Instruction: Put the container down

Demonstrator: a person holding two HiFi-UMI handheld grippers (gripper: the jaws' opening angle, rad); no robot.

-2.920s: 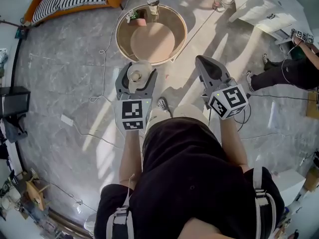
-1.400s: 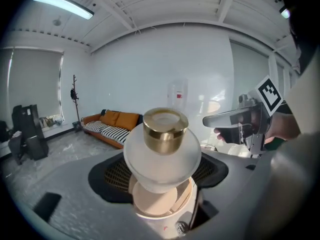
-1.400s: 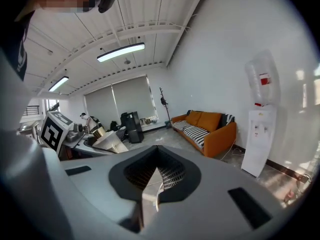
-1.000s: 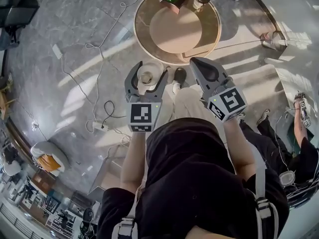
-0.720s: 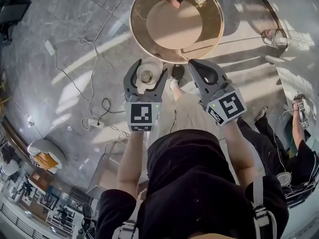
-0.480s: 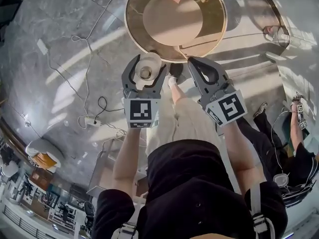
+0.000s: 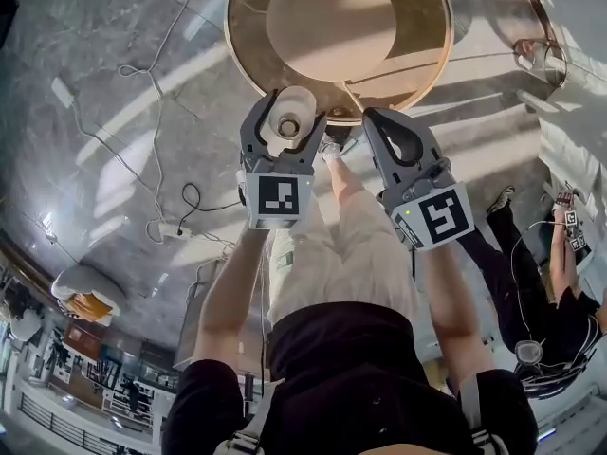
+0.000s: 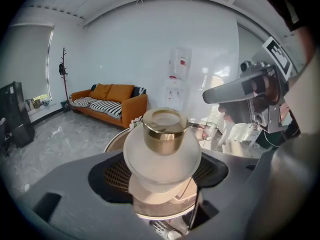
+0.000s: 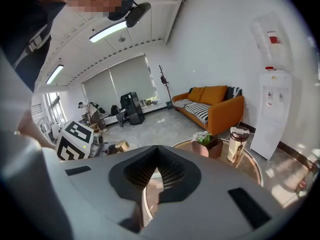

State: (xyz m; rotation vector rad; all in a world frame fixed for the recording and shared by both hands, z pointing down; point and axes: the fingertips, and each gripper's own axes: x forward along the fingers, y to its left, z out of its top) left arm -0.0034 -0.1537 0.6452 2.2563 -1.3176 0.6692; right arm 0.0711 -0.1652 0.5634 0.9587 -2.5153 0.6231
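the grey marble floor fills the head view, streaked with sunlight, and a white power strip lies on it out to the left with its cable looping away. up top is the round table, a brass-coloured rim around a paler centre disc. over in the gripper views an orange sofa with striped cushions runs along the white wall, and a water dispenser stands to its right.

now the tools. the left gripper is out in front on a stretched arm, its jaws clamped on either side of the container, a frosted white jar with a gold cap, held upright. from the head view the jar hangs right over the table's near rim. from its own camera the tabletop shows underneath it, so it is up in the air and not set down.

the right gripper rides just beside it, level with it. its jaws are pressed together at the tips with nothing between them, only a sliver of tabletop showing through the slit.

on the far side of the table a small planter with a green plant and a lidded tumbler stand close together.
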